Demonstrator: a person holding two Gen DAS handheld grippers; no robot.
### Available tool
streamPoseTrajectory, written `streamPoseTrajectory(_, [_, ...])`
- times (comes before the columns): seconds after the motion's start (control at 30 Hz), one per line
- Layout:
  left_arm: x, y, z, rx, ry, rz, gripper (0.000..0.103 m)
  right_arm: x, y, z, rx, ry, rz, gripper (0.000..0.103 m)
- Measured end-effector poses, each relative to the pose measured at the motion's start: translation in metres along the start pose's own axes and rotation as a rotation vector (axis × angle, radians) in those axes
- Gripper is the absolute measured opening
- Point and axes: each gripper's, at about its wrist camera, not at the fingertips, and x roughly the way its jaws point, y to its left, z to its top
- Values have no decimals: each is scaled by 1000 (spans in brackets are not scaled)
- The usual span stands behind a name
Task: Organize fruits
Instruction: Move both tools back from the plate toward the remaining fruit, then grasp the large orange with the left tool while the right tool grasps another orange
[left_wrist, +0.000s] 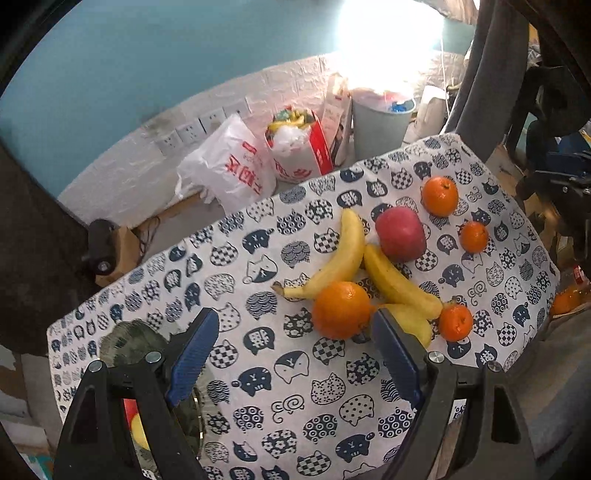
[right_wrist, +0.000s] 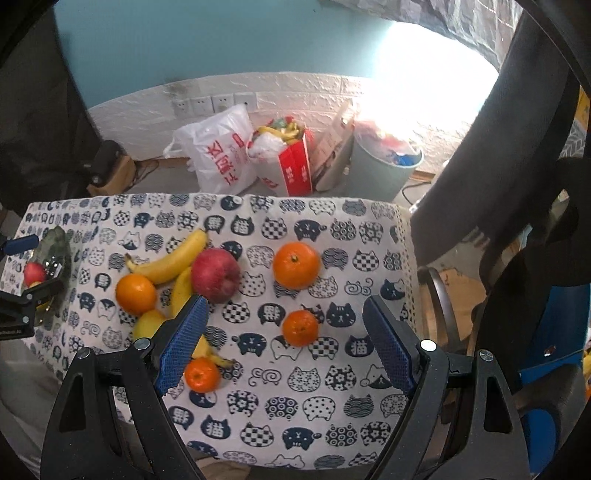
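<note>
On the cat-print tablecloth (left_wrist: 295, 387) lie two bananas (left_wrist: 332, 258), a red apple (left_wrist: 400, 234), a lemon (left_wrist: 413, 321) and several oranges (left_wrist: 341, 310). A glass bowl (left_wrist: 129, 339) at the left holds a red and a yellow fruit (left_wrist: 135, 421). My left gripper (left_wrist: 295, 354) is open and empty, above the cloth just short of the nearest orange. My right gripper (right_wrist: 284, 343) is open and empty above a small orange (right_wrist: 300, 328). The apple (right_wrist: 216, 275), bananas (right_wrist: 170, 260) and bowl (right_wrist: 55, 254) also show in the right wrist view.
On the floor past the table's far edge stand a white plastic bag (left_wrist: 229, 166), a red-and-white bag (left_wrist: 299, 147) and a grey bin (left_wrist: 380, 125). A dark chair frame (right_wrist: 443, 306) stands at the table's right edge. Wall sockets (right_wrist: 214, 103) are behind.
</note>
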Motion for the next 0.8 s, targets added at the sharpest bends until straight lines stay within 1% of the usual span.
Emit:
streamPoseTrajectory(0.23, [35,-11,8,29,48,13,86,29,-8,3,0,46,1,85])
streamPoseTrajectory(0.4, [57,-17,11,63,81,15,86,60,-9,6,-24,92,-8,85])
streamPoseTrajectory(0.53, [77,-18,13,44,131,-33,86,82,-7,8,-29,124,4,85])
streamPoseTrajectory(0.7, [97,-21,11,39,175,-54,86,107,-4,10,-42,166,10,85])
streamPoseTrajectory(0.8, [108,-23,9,25,208,-80,86,118,-3,12,-40,190,12,85])
